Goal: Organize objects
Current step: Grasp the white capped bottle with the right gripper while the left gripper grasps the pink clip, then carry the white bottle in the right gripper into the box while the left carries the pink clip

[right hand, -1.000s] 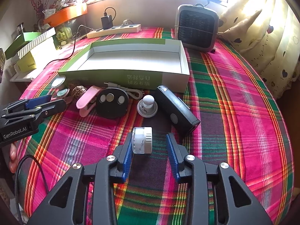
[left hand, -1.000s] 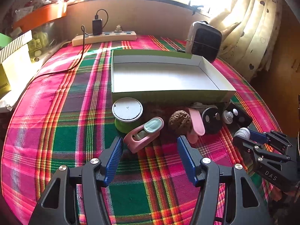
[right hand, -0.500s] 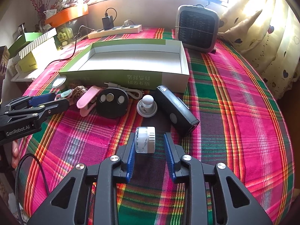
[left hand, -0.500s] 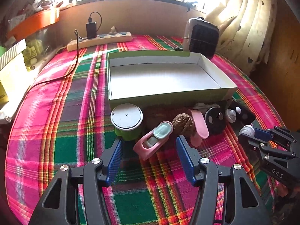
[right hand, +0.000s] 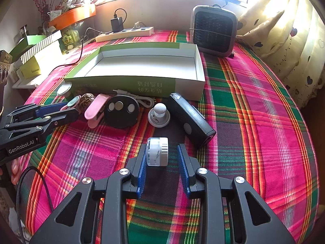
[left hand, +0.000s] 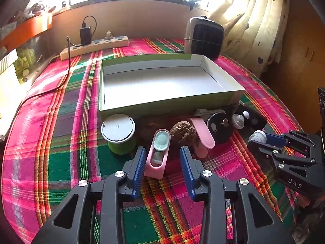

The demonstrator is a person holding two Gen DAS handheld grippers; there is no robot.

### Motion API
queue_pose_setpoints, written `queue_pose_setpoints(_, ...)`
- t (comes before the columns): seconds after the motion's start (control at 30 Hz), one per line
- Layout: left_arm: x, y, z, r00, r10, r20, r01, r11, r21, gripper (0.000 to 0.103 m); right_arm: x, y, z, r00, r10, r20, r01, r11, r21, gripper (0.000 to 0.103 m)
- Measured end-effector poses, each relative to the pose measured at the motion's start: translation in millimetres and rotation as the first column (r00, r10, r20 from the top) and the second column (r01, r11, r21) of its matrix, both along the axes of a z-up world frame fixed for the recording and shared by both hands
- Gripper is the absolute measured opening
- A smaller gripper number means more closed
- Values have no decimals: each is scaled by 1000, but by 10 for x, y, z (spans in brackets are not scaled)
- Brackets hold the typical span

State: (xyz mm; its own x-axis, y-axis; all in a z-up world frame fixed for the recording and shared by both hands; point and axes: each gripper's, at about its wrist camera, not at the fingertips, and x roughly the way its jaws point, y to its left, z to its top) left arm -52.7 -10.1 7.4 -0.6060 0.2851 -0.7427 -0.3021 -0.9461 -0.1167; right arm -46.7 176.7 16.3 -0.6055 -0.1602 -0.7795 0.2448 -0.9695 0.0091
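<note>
Your jaws stand apart on both grippers. Left gripper [left hand: 162, 162] straddles the pink clip [left hand: 156, 155], glossy plastic with a pale teal oval pad, left blue ribbed pad touching it. Right gripper [right hand: 162, 162] flanks the small white ribbed cylinder [right hand: 157, 151], lying on its side, left pad touching. Both sit on the plaid cloth near the tabletop's front edge, before one shallow green-and-white cardboard box [right hand: 142, 81]. Only the left view shows the green jar's [left hand: 118, 134] flat round lid; only the right view shows the black rectangular device [right hand: 191, 119] fully.
</note>
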Motion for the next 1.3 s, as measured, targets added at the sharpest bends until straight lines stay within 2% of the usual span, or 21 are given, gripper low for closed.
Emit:
queue_pose_setpoints(0.17,-41,19,-33,1000,5,17,-5,1000,-15,31,0,4,1,1000,1,0,-1,1000,0,30)
queue_pose_setpoints(0.47,-54,37,-35,1000,15,13,-15,999,-47,16,3,0,4,1000,2,-1,-2,1000,-1,30)
queue_pose_setpoints(0.67,-53,22,-33,1000,25,15,-25,999,-46,16,4,-4,5,1000,8,-2,-8,1000,0,26)
queue_pose_setpoints(0.77,-47,18,-32,999,30,15,-30,998,-48,16,6,-5,5,1000,10,-5,-10,1000,6,20)
queue_pose_setpoints(1.3,6,0,38,999,47,16,-46,998,-47,16,11,11,33,1000,22,-12,-22,1000,-8,20)
